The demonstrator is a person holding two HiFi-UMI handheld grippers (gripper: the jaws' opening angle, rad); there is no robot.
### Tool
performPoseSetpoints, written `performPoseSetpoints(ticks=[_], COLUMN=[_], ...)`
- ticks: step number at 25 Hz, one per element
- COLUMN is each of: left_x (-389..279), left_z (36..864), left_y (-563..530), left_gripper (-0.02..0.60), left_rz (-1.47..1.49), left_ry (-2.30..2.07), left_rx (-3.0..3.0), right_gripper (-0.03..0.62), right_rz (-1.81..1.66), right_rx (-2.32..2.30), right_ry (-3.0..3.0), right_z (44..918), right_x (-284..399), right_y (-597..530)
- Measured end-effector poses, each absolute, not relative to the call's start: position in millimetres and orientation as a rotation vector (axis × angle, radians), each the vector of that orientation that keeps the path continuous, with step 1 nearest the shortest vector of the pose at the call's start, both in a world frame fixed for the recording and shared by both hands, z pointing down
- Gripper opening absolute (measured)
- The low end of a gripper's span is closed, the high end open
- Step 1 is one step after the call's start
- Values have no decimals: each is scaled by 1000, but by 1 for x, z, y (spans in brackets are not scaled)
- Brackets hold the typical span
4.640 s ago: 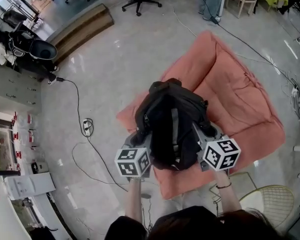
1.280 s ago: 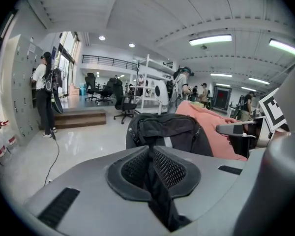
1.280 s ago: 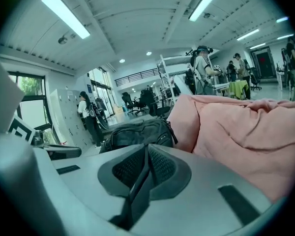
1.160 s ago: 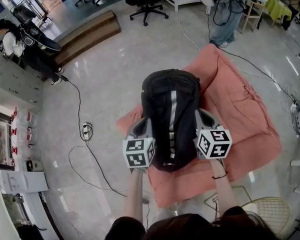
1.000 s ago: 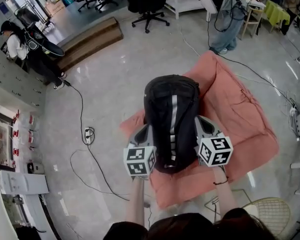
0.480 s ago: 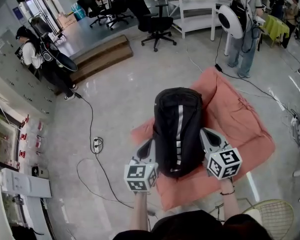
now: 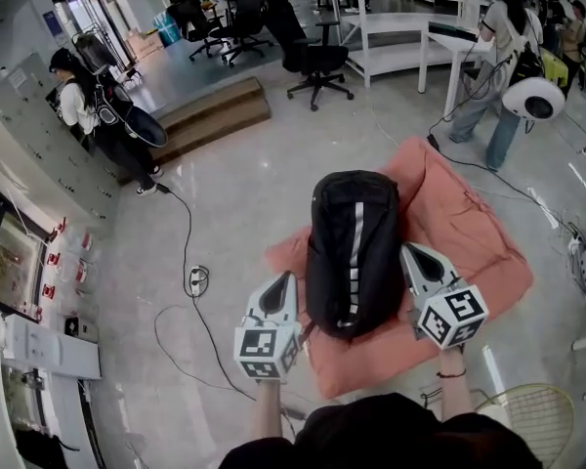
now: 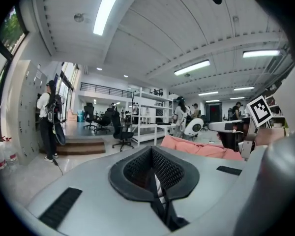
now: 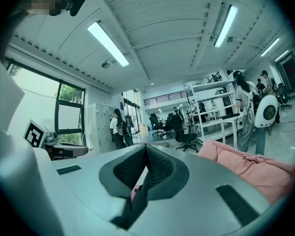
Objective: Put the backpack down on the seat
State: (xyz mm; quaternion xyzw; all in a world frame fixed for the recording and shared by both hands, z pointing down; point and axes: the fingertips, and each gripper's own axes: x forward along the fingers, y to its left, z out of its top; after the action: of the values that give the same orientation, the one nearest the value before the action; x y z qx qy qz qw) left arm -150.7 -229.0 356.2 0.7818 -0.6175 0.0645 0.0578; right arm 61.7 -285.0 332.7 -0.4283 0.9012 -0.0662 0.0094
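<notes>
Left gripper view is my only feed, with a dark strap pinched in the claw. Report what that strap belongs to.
Observer: A black backpack. It hangs upright between the left claw and the right claw.
Operator: Report the right claw's grip.
Observer: It is shut on a dark strap of its own.
Operator: Say what lies under the backpack.
Observer: The pink seat, directly below it in the head view.

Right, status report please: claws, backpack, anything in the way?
Left claw, right claw shut on backpack straps. Backpack held upright over pink seat. No obstacle seen on seat.
</notes>
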Motion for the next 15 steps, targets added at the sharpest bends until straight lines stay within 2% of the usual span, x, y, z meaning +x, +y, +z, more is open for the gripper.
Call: performPoseSetpoints(ticks=[15], left_x=[-169], left_z=[332], left_y=[-191], left_gripper=[14], left_rz=[119], left_ry=[-1991], left_rx=[2340], right_gripper=[12], right_rz=[-180], right_rx=[-1397], right_ry=[2752], right_z=[323], right_x=[97], right_y=[-257])
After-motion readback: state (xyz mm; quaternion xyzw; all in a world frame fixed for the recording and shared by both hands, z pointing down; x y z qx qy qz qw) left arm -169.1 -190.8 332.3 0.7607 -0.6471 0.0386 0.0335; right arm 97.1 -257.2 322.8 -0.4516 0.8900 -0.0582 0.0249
